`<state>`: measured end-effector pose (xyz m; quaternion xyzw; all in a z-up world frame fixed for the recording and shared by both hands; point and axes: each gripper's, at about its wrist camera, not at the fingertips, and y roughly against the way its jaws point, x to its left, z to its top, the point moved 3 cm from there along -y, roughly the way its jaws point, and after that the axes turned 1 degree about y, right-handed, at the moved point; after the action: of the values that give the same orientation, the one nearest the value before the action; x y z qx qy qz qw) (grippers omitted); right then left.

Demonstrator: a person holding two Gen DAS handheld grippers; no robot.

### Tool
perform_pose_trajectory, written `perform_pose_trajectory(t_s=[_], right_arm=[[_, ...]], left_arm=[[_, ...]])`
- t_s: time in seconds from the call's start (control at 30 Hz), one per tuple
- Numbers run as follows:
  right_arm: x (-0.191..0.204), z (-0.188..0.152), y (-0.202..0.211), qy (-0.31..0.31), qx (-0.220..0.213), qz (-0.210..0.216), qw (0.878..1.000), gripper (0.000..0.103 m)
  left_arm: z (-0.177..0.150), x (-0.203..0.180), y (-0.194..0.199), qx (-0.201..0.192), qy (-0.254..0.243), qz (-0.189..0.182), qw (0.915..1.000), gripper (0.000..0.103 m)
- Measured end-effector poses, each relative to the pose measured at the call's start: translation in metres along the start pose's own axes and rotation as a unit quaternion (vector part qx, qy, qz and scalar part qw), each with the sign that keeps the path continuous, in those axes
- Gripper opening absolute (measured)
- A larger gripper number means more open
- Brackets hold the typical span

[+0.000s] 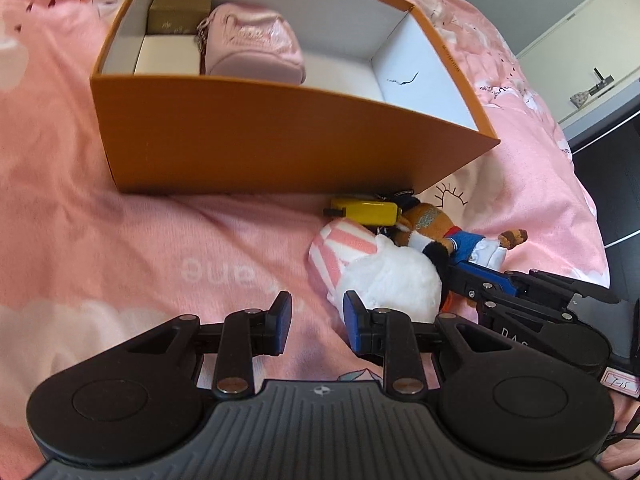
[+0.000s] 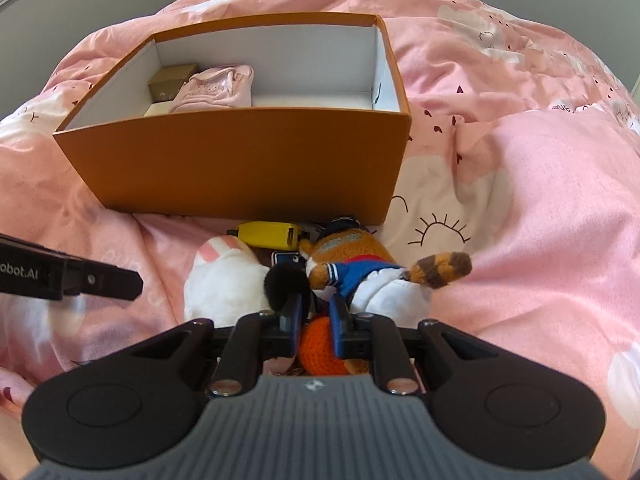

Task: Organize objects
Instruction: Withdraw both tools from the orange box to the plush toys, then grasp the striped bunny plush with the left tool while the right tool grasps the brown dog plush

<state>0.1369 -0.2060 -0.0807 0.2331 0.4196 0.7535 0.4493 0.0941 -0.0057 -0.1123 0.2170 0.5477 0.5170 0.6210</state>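
Right wrist view: the right gripper (image 2: 316, 316) has its fingers drawn narrow over an orange knitted toy (image 2: 320, 346), though whether the pads actually pinch it I cannot tell. Just beyond lie a tiger plush (image 2: 360, 268), a white plush (image 2: 224, 284) and a yellow case (image 2: 268, 235), heaped against the box (image 2: 240, 160). The left gripper (image 1: 318, 322) hovers empty, fingers apart, beside the white plush. Picking up is the step in hand; next, lift the toy over the box wall.
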Motion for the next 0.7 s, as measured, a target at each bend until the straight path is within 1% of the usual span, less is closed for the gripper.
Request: perform_pose_trajectory(t_s=[0.07,0.13,0.2,0.27,0.33,0.47,0.57,0.63,0.7], right_arm=[[0.002,-0.001,-0.002,0.001,0.008,-0.004,1.0,0.017],[0.003,-0.002,-0.006,0.001,0.02,-0.005,1.0,0.015],[0.004,-0.006,-0.012,-0.003,0.039,0.008,0.999,0.014],[0.008,-0.009,-0.013,-0.007,0.041,0.031,0.999,0.009],[0.014,-0.01,-0.013,0.006,0.039,0.03,0.999,0.006],[0.022,-0.01,-0.011,0.02,0.038,0.043,0.998,0.003],[0.026,-0.008,-0.007,0.021,0.034,0.072,0.997,0.003],[0.029,-0.007,-0.004,0.018,0.035,0.093,0.995,0.002],[0.03,-0.006,-0.004,0.017,0.037,0.099,0.994,0.002]], left_arm=[[0.0,0.003,-0.002,0.006,0.009,-0.006,0.9999,0.032],[-0.001,0.005,-0.004,0.012,0.019,-0.015,0.9996,0.037],[-0.001,0.008,-0.008,0.021,0.03,-0.025,0.999,0.038],[-0.001,0.01,-0.01,0.027,0.037,-0.033,0.9984,0.038],[-0.001,0.01,-0.011,0.027,0.042,-0.035,0.9981,0.039],[0.0,0.009,-0.007,0.023,0.046,-0.045,0.9977,0.049],[0.0,0.005,-0.004,0.024,0.05,-0.063,0.9965,0.056],[0.0,0.001,-0.002,0.027,0.044,-0.067,0.9964,0.059],[0.0,-0.005,-0.001,0.028,0.037,-0.069,0.9966,0.066]])
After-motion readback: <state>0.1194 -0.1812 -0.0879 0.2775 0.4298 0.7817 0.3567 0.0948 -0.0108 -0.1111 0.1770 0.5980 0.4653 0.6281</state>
